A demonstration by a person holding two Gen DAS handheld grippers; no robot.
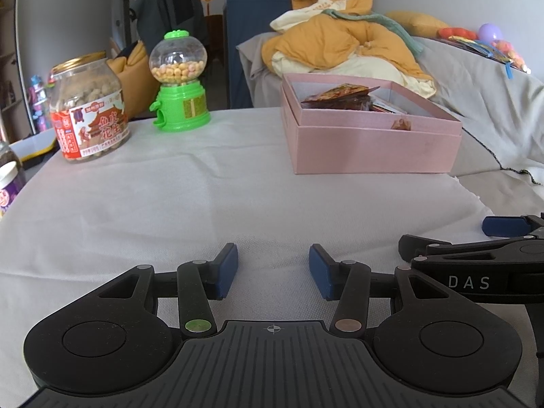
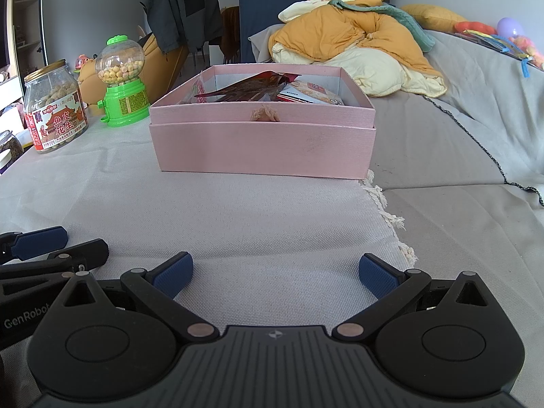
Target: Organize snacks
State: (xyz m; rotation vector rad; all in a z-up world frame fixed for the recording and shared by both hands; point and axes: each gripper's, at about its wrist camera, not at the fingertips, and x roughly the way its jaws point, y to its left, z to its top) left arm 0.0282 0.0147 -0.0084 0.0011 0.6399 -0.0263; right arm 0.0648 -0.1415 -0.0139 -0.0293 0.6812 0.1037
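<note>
Soft, even daylight filled both views; shadows were faint, focus stayed sharp, and fisheye curvature bent the dark-vignetted edges.

White cloth-covered table (image 1: 238, 187), pink box (image 1: 370, 149), green candy dispenser (image 1: 179, 81), peanut jar (image 1: 89, 108) standing on it.

Both views are taken low over the white cloth (image 1: 204, 187), angled slightly downward and set side by side. The pink box (image 2: 261, 146) is faced squarely from the right wrist, obliquely from the left. The snack jar (image 1: 89, 108), candy dispenser (image 2: 123, 85) and bedding are shared.
</note>
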